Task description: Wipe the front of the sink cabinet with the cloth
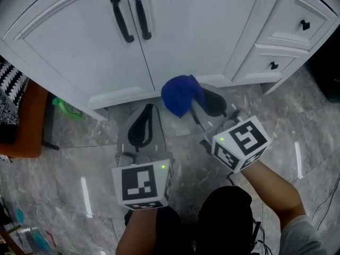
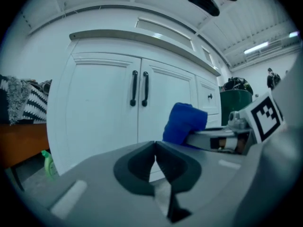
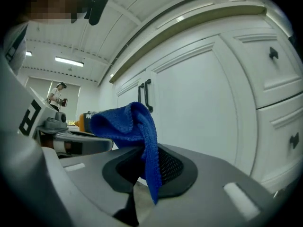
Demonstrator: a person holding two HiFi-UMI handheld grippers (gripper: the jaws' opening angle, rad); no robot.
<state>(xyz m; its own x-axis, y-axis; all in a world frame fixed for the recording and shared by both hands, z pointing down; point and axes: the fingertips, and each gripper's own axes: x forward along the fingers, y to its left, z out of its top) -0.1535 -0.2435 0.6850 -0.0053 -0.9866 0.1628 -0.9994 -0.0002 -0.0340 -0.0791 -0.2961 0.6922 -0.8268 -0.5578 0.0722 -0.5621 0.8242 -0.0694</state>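
The white sink cabinet (image 1: 175,31) has two doors with black handles (image 1: 130,15) and fills the top of the head view. A bunched blue cloth (image 1: 179,94) sits pinched in my right gripper (image 1: 204,101), low by the cabinet's base. In the right gripper view the cloth (image 3: 135,131) hangs between the shut jaws, a short way off the right door (image 3: 199,103). My left gripper (image 1: 144,124) is shut and empty, left of the cloth. In the left gripper view its jaw tips (image 2: 155,148) meet, facing the doors (image 2: 118,108), with the cloth (image 2: 185,122) to the right.
Drawers with small black knobs (image 1: 273,65) are at the cabinet's right. A green bottle (image 1: 66,108) lies at the cabinet's left corner beside an orange-brown seat (image 1: 26,124) with a patterned fabric. Grey marble floor (image 1: 79,158) spreads below.
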